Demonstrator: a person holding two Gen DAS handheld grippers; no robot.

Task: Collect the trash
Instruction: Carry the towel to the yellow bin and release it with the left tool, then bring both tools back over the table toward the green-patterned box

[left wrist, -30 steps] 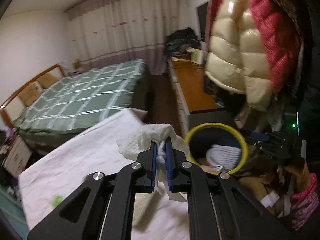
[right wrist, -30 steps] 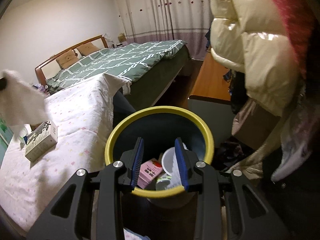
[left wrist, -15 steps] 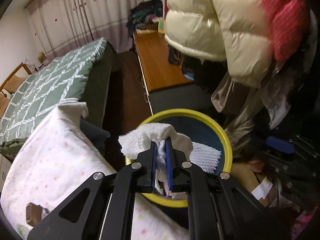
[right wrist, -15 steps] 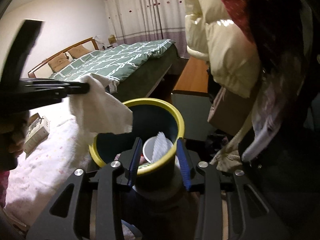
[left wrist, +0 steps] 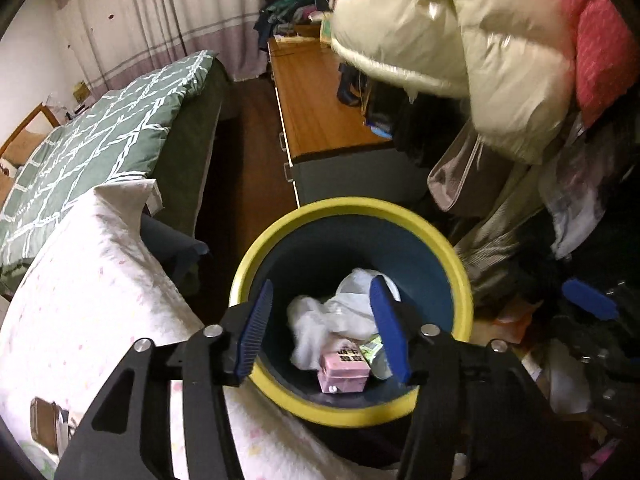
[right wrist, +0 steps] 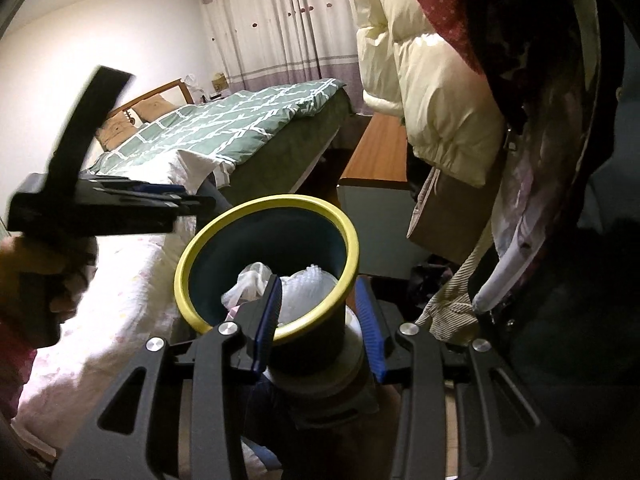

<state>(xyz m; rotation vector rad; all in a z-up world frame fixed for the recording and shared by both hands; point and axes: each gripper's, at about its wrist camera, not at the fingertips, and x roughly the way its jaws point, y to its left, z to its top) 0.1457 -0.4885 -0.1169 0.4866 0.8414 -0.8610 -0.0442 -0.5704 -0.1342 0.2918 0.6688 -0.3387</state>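
Note:
A dark bin with a yellow rim (left wrist: pixel 352 206) (right wrist: pixel 280 200) stands beside the bed. My left gripper (left wrist: pixel 322 280) hangs over its mouth, jaws opening, with nothing between the pads. The white tissue (left wrist: pixel 316 324) lies inside the bin on other trash, next to a pink box (left wrist: pixel 344 368). My right gripper (right wrist: pixel 318 280) sits just in front of the bin's near side, jaws partly apart and not pressing on anything. One of its blue fingers (left wrist: pixel 584 304) shows to the right of the bin. The left gripper (right wrist: pixel 192 200) reaches in from the left, held by a hand (right wrist: pixel 40 272).
A white spotted bed cover (left wrist: pixel 88 300) lies left of the bin, with a small box (left wrist: pixel 44 424) on it. Beyond are a green checked bed (left wrist: pixel 100 140) and a wooden cabinet (left wrist: pixel 320 112). Puffy coats (left wrist: pixel 460 40) and clothes hang close on the right.
The left gripper carried the tissue from over the bed to above the bin, then opened. The tissue fell into the bin. The right gripper drew nearer to the bin.

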